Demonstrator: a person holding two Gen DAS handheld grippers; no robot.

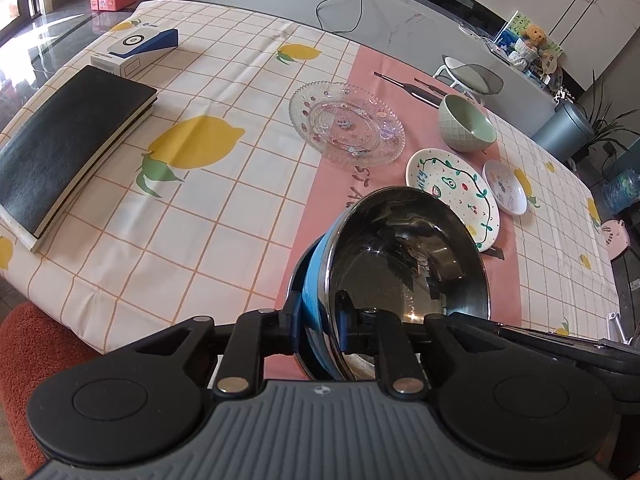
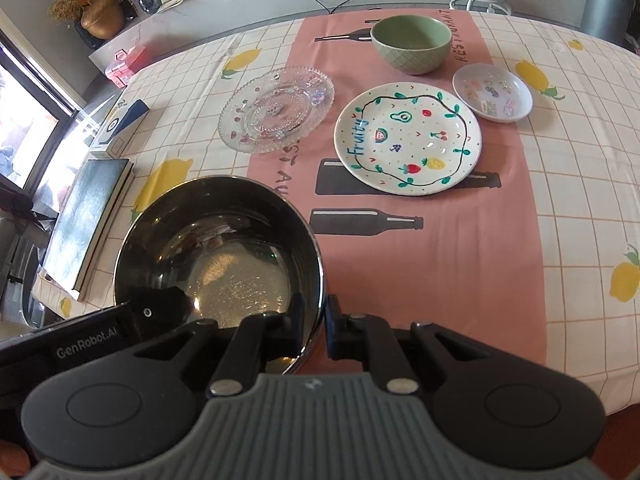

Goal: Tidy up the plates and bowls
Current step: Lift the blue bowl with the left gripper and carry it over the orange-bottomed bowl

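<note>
Both claws had the steel bowl (image 1: 404, 256) between them, and what a shiny thing it was: a dark mirror inside, a blue band round its outer wall. The left claw (image 1: 320, 320) was clamped on the rim, one finger outside against the blue, one inside the bowl. In that view the bowl looked tipped up on edge. The right claw (image 2: 312, 320) pinched the rim on the opposite side in the same way, and from there the steel bowl (image 2: 218, 252) sat over the near edge of the counter (image 2: 560, 208), its scuffed base catching the light.

Farther back on the pink runner lay the rest. The clear glass plate (image 2: 277, 109) with its beaded rim lay to the left. The white plate (image 2: 408, 138), painted with fruit and the word "Fruity", sat just beside it. The green bowl (image 2: 412, 42) stood upright behind them. The small saucer (image 2: 493, 92) lay just right of the white plate. A black book (image 2: 86, 220) lay at the left edge.
</note>
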